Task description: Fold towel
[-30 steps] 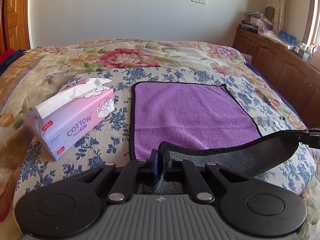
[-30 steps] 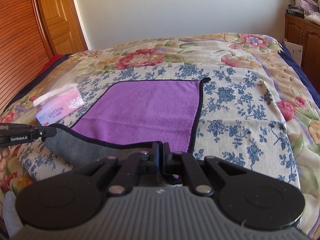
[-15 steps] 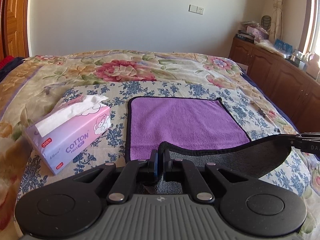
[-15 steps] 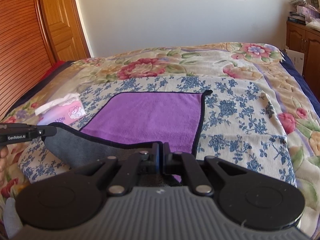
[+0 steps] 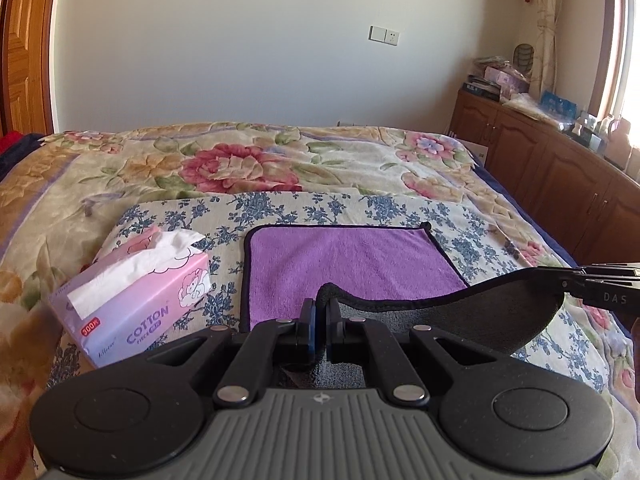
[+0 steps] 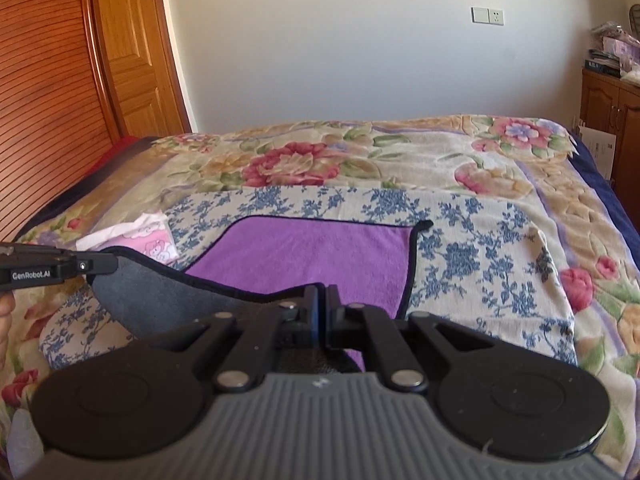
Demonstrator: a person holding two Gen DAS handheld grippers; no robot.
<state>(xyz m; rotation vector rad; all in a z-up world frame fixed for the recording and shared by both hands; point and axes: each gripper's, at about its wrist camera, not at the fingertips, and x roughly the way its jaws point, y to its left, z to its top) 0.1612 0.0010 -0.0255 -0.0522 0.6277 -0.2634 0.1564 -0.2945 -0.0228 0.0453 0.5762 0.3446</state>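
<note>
A purple towel (image 5: 352, 264) with a grey underside and black trim lies on the bed, its far half flat. It also shows in the right wrist view (image 6: 304, 256). My left gripper (image 5: 320, 312) is shut on the near left corner and my right gripper (image 6: 322, 300) is shut on the near right corner. Both hold the near edge lifted, so the grey underside (image 5: 480, 316) sags between them. The right gripper shows at the right edge of the left wrist view (image 5: 600, 288). The left gripper shows at the left edge of the right wrist view (image 6: 60, 268).
A pink tissue box (image 5: 136, 300) stands left of the towel on the blue-flowered cloth (image 5: 400, 208). The floral bedspread (image 5: 240, 164) stretches to the far wall. A wooden cabinet (image 5: 560, 176) with clutter runs along the right. A wooden door (image 6: 132, 48) is at the left.
Both grippers have risen and carried the near edge of the towel forward. Less of the purple face shows and the grey underside hangs higher.
</note>
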